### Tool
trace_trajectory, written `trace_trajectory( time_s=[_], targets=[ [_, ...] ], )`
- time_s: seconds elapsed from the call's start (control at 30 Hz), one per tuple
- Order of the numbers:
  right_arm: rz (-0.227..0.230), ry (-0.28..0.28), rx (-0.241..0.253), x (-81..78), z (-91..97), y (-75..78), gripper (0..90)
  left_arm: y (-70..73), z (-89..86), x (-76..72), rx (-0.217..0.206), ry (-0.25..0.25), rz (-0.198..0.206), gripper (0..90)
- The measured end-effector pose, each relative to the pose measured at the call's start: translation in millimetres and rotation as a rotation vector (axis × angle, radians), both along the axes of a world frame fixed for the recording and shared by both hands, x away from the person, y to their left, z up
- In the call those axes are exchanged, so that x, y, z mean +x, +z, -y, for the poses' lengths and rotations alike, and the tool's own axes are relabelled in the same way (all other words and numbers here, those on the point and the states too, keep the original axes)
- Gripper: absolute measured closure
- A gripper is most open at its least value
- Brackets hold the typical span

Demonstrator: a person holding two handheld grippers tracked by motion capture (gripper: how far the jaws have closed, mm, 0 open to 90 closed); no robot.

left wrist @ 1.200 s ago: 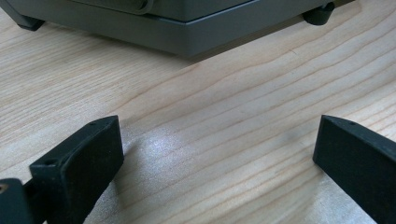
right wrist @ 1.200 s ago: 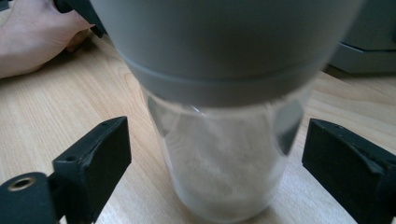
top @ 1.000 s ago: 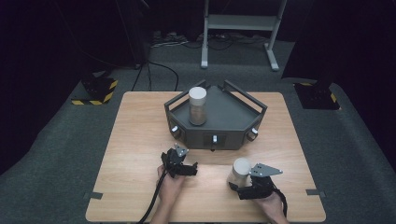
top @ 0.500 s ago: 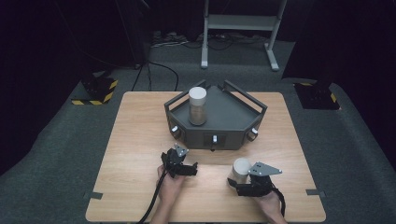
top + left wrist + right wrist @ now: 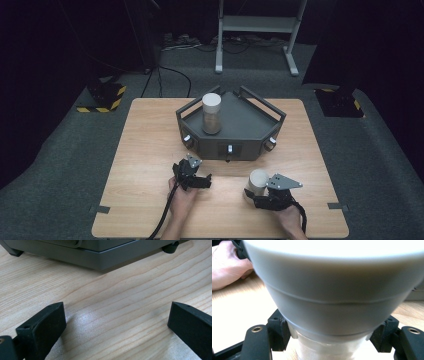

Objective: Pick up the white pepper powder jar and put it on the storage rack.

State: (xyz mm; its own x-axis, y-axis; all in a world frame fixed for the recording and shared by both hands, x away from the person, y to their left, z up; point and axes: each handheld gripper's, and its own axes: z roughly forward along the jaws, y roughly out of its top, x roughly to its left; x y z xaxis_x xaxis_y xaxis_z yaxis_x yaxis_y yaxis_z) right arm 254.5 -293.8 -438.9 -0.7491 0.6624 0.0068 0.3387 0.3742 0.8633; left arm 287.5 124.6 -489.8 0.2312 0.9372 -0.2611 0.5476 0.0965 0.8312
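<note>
Clearly the right gripper (image 5: 261,194) pinches the white-lidded jar (image 5: 258,181) near the table's (image 5: 150,150) front edge, seemingly below the lid; it may tip. Left gripper (image 5: 202,181) spread, empty.

White-capped jar (image 5: 258,181): cylindrical, pale body, upright, near the table's (image 5: 150,150) front edge, right of centre. Second white-capped jar (image 5: 211,113): taller, tan contents, upright on the left part of the grey tray (image 5: 250,125) at the table's far centre.

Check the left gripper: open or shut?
Open. The left gripper shows its two black jaws wide apart over bare wooden table, nothing between them.
</note>
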Motion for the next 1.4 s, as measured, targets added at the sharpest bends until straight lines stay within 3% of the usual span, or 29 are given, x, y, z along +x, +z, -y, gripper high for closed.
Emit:
trace_trajectory(
  time_s=[0.23,0.33,0.47,0.77,1.4],
  targets=[
    [0.018,0.027,-0.050,-1.6,-6.2,7.1,31.3,0.0,0.0,0.0,0.000,0.000,0.000,1.6],
    [-0.011,0.048,-0.047,3.4,-5.6,10.8,31.4,0.8,-0.5,0.2,0.005,-0.004,-0.004,1.7],
    [0.014,0.038,-0.067,-0.3,-10.9,11.7,31.5,0.0,0.0,0.0,0.000,0.000,0.000,1.7],
    [0.009,0.038,-0.052,3.9,-9.2,22.0,31.5,0.1,0.0,0.0,0.000,0.000,0.000,1.7],
    [-0.018,0.005,-0.024,25.2,-0.4,60.1,31.6,0.0,0.0,0.0,0.000,0.000,0.000,1.6]
  ],
)
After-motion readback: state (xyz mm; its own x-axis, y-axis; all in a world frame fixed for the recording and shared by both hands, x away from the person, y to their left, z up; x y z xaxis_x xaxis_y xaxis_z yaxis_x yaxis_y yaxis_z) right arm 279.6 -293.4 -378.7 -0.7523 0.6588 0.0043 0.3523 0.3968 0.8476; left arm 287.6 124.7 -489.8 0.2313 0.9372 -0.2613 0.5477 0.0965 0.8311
